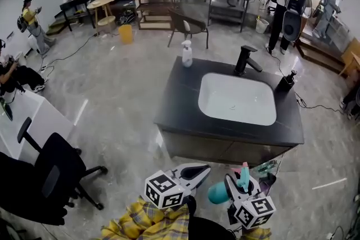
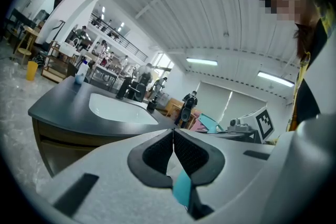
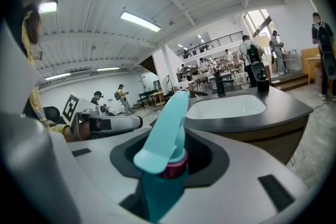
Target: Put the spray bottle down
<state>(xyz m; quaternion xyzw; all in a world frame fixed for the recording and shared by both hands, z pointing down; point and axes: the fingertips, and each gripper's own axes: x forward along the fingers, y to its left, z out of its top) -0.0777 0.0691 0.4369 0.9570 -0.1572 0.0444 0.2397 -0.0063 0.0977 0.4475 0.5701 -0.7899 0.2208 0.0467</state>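
Observation:
A teal spray bottle (image 3: 157, 157) with a dark pink collar stands between the jaws of my right gripper (image 3: 170, 155), which is shut on it, its teal trigger head pointing forward and up. In the head view the bottle (image 1: 218, 193) and right gripper (image 1: 239, 180) sit at the bottom, in front of the dark sink counter (image 1: 180, 98). My left gripper (image 1: 197, 171) is beside it on the left. Its jaws (image 2: 173, 134) meet at the tips with nothing between them. A strip of teal shows below the pads.
The counter holds a white basin (image 1: 236, 98), a black faucet (image 1: 246, 60), a white spray bottle (image 1: 187, 54) at its far left corner and a black dispenser (image 1: 286, 82) at the right. A black office chair (image 1: 50, 177) and white table (image 1: 28, 115) stand left. People stand in the background.

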